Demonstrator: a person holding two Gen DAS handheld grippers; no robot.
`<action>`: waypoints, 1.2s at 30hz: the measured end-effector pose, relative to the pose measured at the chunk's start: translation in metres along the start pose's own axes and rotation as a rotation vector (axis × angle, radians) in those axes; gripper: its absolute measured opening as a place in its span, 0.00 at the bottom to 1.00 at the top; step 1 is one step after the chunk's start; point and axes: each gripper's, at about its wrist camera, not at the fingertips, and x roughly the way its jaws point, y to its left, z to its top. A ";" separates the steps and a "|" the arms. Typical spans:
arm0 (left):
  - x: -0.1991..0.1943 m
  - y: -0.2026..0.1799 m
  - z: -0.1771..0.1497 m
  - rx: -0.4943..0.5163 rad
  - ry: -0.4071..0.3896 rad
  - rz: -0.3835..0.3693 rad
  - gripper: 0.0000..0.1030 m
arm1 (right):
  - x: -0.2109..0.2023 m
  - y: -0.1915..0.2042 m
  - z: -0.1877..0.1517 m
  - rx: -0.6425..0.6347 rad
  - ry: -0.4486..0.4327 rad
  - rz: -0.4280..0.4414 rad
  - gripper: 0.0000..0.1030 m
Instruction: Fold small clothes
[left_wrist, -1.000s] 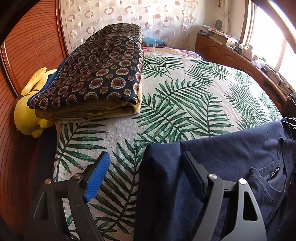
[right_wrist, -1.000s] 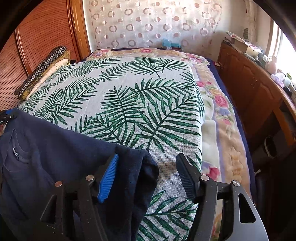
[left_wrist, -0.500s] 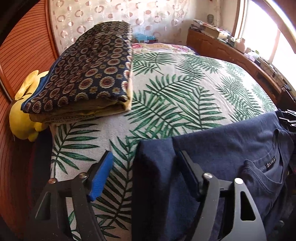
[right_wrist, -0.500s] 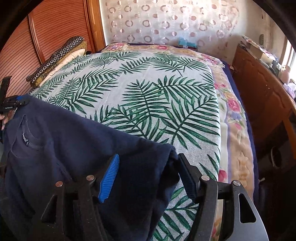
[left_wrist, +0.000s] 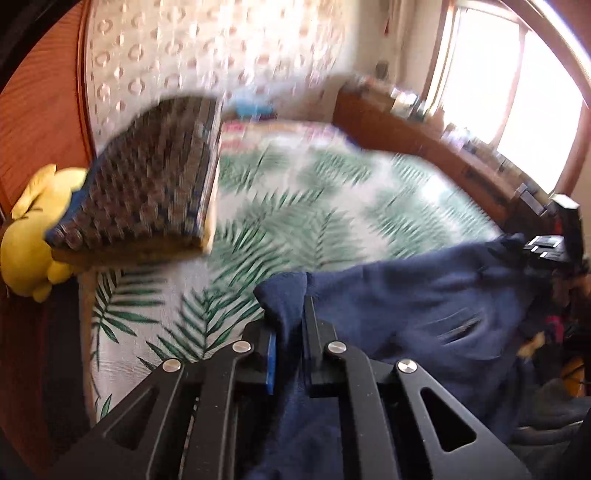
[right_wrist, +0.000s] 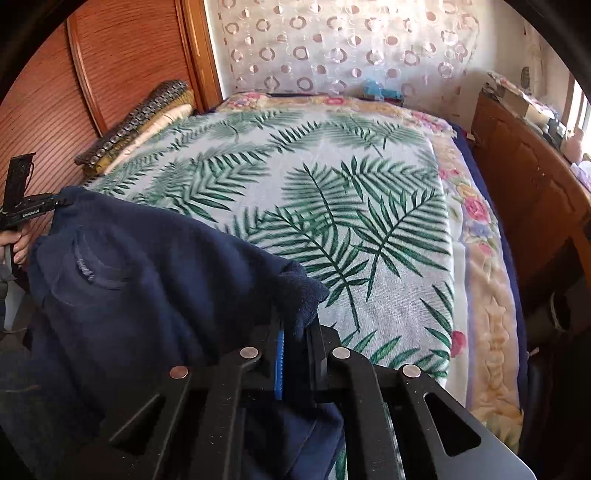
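**Both shoulders pinched, shirt coming up**

Jaws just closed on both sides: left gripper now clamped on one shoulder corner of the dark navy cotton T-shirt, right gripper clamped on the other. Half a second back, cloth only loose between open pads. Shirt now stretched between them, over the near edge of the palm-leaf printed bedspread. Likely next: laying flat for folding.

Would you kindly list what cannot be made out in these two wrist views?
- Navy shirt: its lower part is cut off by the bottom edge in both views.
- Neck label: too small and blurred to read, right wrist view.
- Folded patterned blanket: its pattern is smeared by motion blur, left wrist view.
- Windowsill items: blurred and glare-washed.
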 end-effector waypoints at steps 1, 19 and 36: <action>-0.019 -0.007 0.003 0.002 -0.047 -0.018 0.11 | -0.017 0.004 0.001 -0.001 -0.031 0.011 0.08; -0.215 -0.101 0.082 0.236 -0.446 -0.129 0.10 | -0.248 0.076 0.036 -0.263 -0.283 -0.188 0.08; -0.294 -0.092 0.171 0.264 -0.671 0.000 0.10 | -0.349 0.118 0.050 -0.393 -0.531 -0.351 0.07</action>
